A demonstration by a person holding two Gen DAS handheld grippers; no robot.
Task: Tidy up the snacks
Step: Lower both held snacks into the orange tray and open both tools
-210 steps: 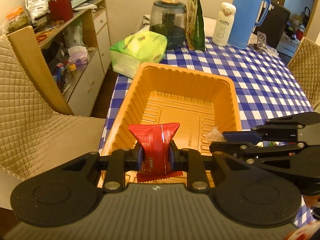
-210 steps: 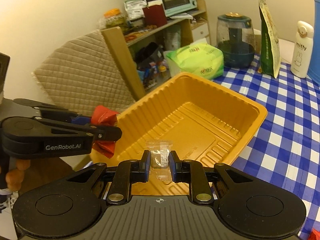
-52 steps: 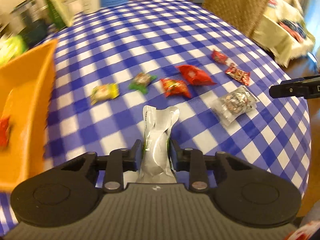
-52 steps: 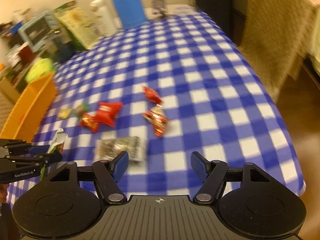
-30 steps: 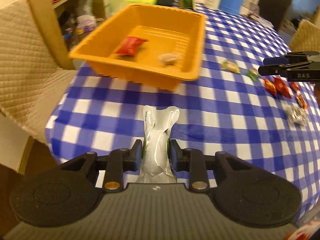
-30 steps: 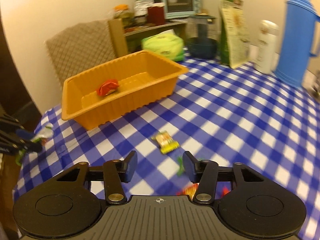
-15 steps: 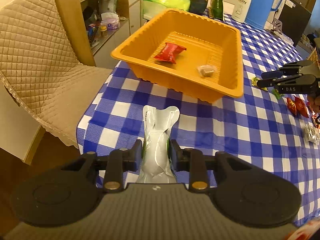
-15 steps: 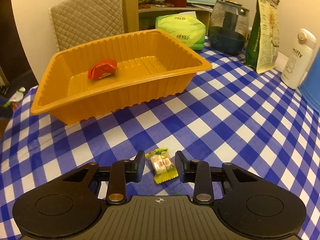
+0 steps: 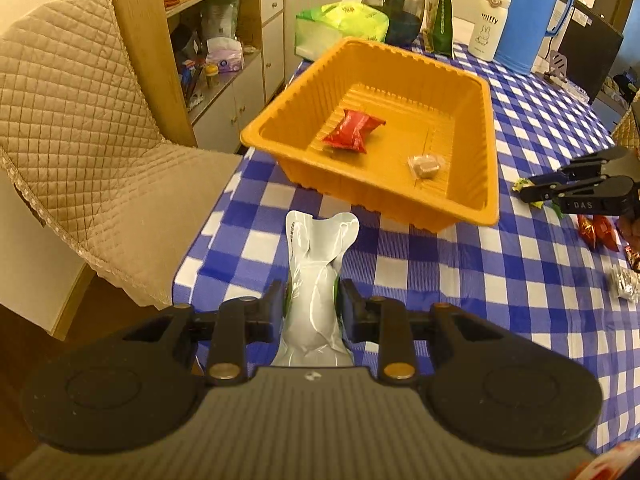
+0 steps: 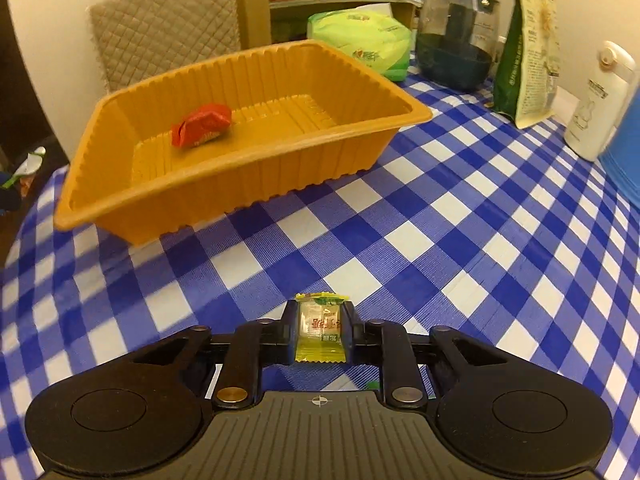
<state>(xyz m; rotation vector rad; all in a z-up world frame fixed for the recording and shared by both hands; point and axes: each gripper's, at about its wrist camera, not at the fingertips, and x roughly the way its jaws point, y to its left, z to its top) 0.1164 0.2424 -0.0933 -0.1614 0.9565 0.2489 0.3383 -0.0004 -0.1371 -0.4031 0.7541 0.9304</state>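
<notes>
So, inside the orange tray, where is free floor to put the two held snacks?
The orange tray has bare floor between the red packet and the small clear packet, and along the far wall. Outside, loose candies crowd the cloth near the right gripper.

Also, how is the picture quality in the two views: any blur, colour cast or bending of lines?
Left wrist view: warm orange cast, sharp, the white foil pouch clear; the fisheye curves the checked tablecloth. Right wrist view: same cast, dark corners, slight smear on the orange plastic tray.
</notes>
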